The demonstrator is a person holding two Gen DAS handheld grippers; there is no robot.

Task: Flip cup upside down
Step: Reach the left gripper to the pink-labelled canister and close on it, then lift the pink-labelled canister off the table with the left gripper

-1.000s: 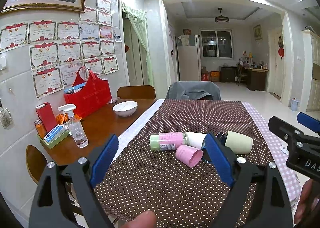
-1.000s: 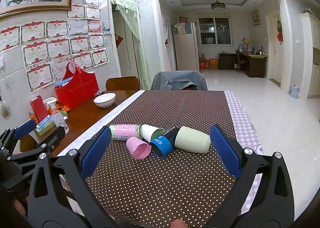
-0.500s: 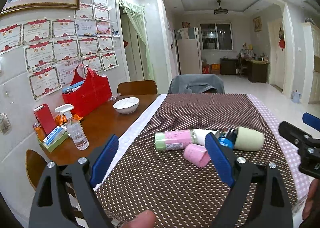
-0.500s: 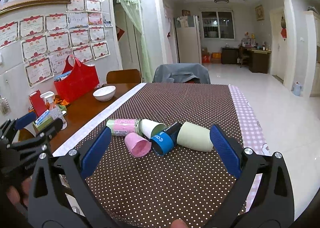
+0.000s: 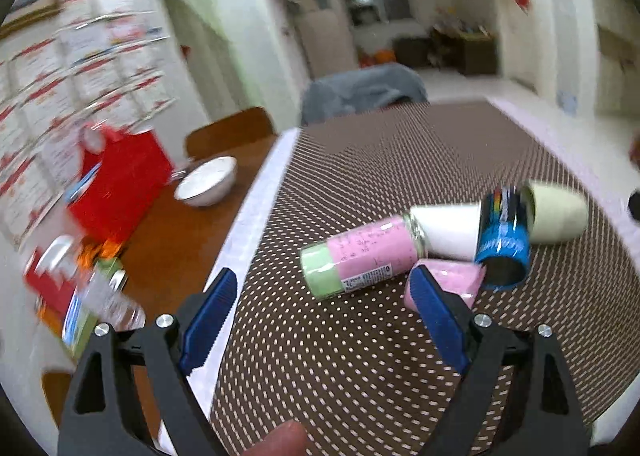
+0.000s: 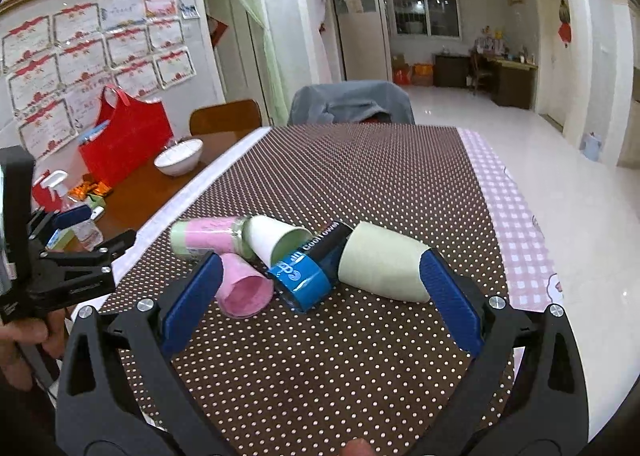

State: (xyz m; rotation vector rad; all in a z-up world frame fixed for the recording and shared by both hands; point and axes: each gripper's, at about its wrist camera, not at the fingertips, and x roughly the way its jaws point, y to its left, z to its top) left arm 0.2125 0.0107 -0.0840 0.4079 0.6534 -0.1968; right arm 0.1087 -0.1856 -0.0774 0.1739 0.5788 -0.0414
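Dining room, brown polka-dot cloth over desk (image 6: 360, 176). Left tool (image 5: 324, 320) and right tool (image 6: 320, 292) both released, jaws spread wide, holding nothing, likely lining up for pick. Cluster of 5 items mid-desk, all on sides, touching: cream cup (image 6: 380, 268), blue-black cup (image 6: 312, 272), white cup (image 6: 272, 240), pink cup (image 6: 244, 288), pink-green bottle (image 6: 200, 236). None flipped yet.

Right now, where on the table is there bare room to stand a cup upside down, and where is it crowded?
Free: the brown dotted tablecloth between the open right gripper and the cups, and the far stretch toward the grey-draped chair. Crowded: the cluster of pink cup, white cup, blue-black cup, pale green cup and pink-green can.
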